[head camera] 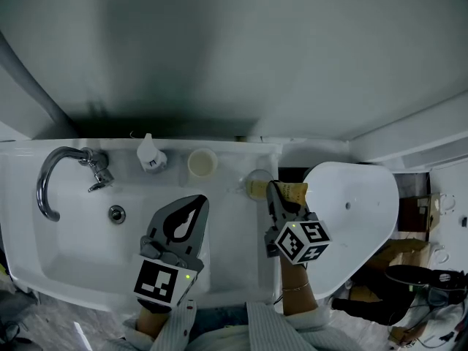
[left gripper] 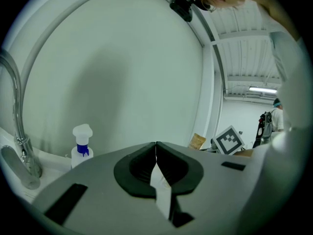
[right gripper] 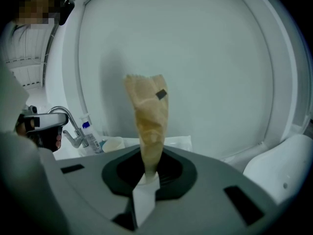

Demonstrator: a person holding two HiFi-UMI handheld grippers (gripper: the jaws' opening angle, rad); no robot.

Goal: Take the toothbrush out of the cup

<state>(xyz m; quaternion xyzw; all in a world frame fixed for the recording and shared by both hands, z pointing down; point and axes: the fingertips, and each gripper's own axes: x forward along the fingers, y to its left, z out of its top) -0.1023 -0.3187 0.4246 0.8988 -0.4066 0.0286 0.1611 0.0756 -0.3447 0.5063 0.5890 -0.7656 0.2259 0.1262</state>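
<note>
Right now the right gripper (right gripper: pixel 146 173) is clamped on the toothbrush (right gripper: pixel 149 116), which sits in a crumpled tan wrapper. The pads pinch the wrapper's narrow lower end and the wider top stands upright above the jaws. From above, that gripper (head camera: pixel 273 190) hangs over the sink's right-hand ledge, and the toothbrush (head camera: pixel 294 191) shows just off the sink's right edge, close against the clear cup (head camera: pixel 256 184) standing at the sink's back right corner. Whether the wrapper's lower end is inside that cup or already clear of it, I cannot tell.

The left gripper (head camera: pixel 197 203) hovers over the sink (head camera: pixel 80 258), above the right half of the basin. Its jaws are pressed together with nothing between them, as its own view (left gripper: pixel 156 151) shows plainly.

Along the sink's back ledge stand a curved faucet (head camera: pixel 62 170) at the left, a white spray bottle (head camera: pixel 150 154) near the middle, and a cream cup (head camera: pixel 202 162) just right of the bottle. A white toilet lid (head camera: pixel 351 218) stands open right of the sink.
</note>
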